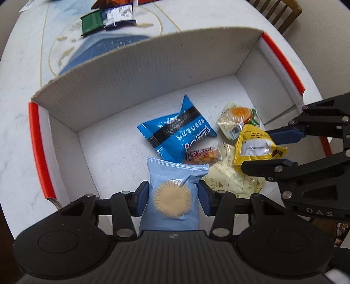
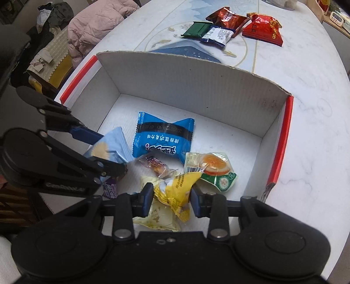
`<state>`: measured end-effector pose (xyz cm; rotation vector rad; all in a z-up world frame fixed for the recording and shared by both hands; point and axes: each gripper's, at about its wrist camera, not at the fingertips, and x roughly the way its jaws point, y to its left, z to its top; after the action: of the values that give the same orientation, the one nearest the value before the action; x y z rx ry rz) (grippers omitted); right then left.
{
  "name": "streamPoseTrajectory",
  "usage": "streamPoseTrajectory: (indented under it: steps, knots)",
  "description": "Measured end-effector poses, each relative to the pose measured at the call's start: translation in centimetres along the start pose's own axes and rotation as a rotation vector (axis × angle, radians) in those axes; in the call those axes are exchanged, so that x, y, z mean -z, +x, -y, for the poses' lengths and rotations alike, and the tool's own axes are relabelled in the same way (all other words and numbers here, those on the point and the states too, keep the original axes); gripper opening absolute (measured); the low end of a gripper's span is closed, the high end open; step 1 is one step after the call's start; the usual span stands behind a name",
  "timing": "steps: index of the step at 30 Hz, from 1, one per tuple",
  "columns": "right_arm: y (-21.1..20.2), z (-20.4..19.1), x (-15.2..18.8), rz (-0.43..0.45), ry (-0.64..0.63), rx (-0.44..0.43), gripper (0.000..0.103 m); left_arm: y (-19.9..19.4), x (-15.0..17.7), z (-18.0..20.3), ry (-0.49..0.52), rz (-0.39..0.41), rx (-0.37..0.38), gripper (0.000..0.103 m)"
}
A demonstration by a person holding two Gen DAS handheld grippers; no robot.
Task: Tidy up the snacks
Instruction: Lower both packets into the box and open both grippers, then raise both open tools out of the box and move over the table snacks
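Note:
My left gripper [image 1: 172,194] is shut on a pale blue biscuit packet [image 1: 172,187], held low inside a white cardboard box [image 1: 153,72] with red edges. That packet [image 2: 111,148] and the left gripper [image 2: 107,153] also show at the left of the right wrist view. My right gripper [image 2: 171,196] is shut on a yellow snack packet [image 2: 177,185], also low in the box [image 2: 196,78]; in the left wrist view this packet [image 1: 256,146] sits between the right gripper's fingers [image 1: 269,149]. On the box floor lie a bright blue packet [image 1: 175,133], a small clear-wrapped snack [image 1: 202,154], a cream packet [image 1: 236,177] and an orange-and-green packet [image 1: 238,118].
Outside the box, on the marble-patterned table [image 2: 310,131], lie a green packet [image 2: 195,29], a white-and-navy packet [image 2: 217,35], a brown-red packet [image 2: 228,17] and a red packet [image 2: 262,28]. A wooden chair [image 1: 275,11] stands beyond the table; clothes lie piled on seats [image 2: 91,24] at the left.

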<state>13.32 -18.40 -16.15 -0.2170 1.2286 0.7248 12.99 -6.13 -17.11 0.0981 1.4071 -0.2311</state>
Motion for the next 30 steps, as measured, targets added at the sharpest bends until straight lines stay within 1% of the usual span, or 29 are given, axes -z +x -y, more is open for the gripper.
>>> streamPoseTrajectory:
  steps: [9,13,15,17,25,27,28,30]
  knots:
    - [0.2,0.1,0.1,-0.001,0.003,-0.001,0.037,0.9,0.1,0.0,-0.008,-0.020,0.000,0.047]
    - [0.2,-0.1,0.2,-0.002,0.000,-0.004,0.039,0.8,0.3,0.2,0.005,-0.010,-0.005,0.048]
    - [0.2,-0.1,0.2,-0.001,-0.001,-0.007,0.041,0.5,0.4,0.2,0.002,0.000,0.001,0.053]
    - [0.0,-0.3,0.3,0.003,-0.005,-0.006,0.043,0.1,0.6,0.1,-0.001,0.015,0.002,0.054]
    - [-1.4,-0.6,0.4,0.052,0.002,-0.018,0.058,-2.1,1.1,-0.4,-0.002,0.074,0.016,0.056]
    - [-1.9,-0.7,0.5,0.064,0.004,-0.022,0.061,-2.8,1.3,-0.5,-0.001,0.092,0.023,0.059]
    - [-2.2,-0.7,0.5,0.072,0.006,-0.023,0.065,-3.1,1.4,-0.6,0.000,0.103,0.024,0.059]
    - [-2.8,-0.8,0.5,0.087,0.008,-0.031,0.068,-3.8,1.6,-0.6,0.006,0.126,0.024,0.060]
